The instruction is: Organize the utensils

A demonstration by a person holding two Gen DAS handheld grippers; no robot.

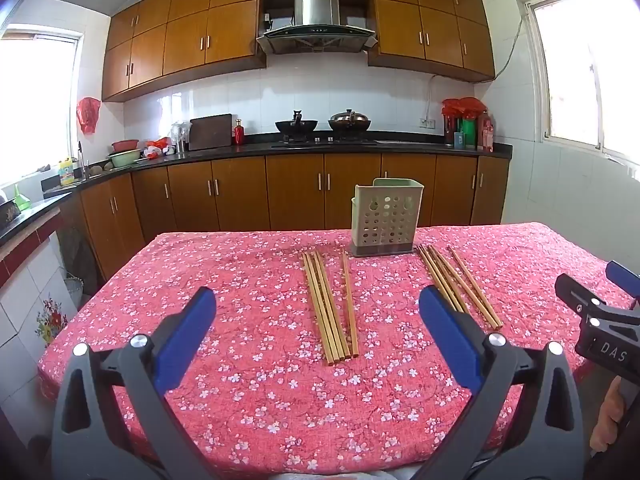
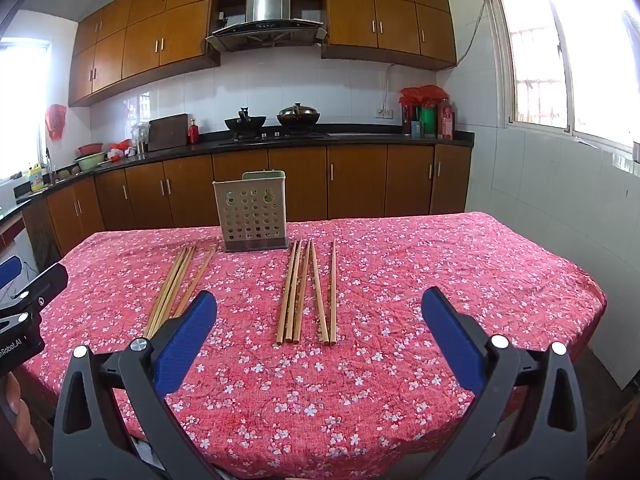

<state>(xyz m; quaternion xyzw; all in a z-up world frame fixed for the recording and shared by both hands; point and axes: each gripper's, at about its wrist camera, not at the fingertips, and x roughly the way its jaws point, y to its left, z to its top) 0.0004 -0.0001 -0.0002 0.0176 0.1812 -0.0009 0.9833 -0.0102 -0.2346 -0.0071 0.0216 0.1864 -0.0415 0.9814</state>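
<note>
Two groups of wooden chopsticks lie on the red flowered tablecloth. The left group (image 1: 330, 308) (image 2: 176, 288) lies ahead of my left gripper (image 1: 318, 308). The right group (image 1: 460, 284) (image 2: 308, 292) lies ahead of my right gripper (image 2: 320, 308). A pale green perforated utensil holder (image 1: 385, 216) (image 2: 253, 210) stands upright behind them at the table's far side. Both grippers are open and empty, held above the near part of the table. The right gripper's body shows at the right edge of the left wrist view (image 1: 600, 316).
The table (image 1: 240, 280) (image 2: 440, 280) stands in a kitchen. Behind it run wooden cabinets and a black counter (image 1: 360, 146) with two woks, bottles and bowls. A tiled wall with a window stands to the right (image 2: 560, 200).
</note>
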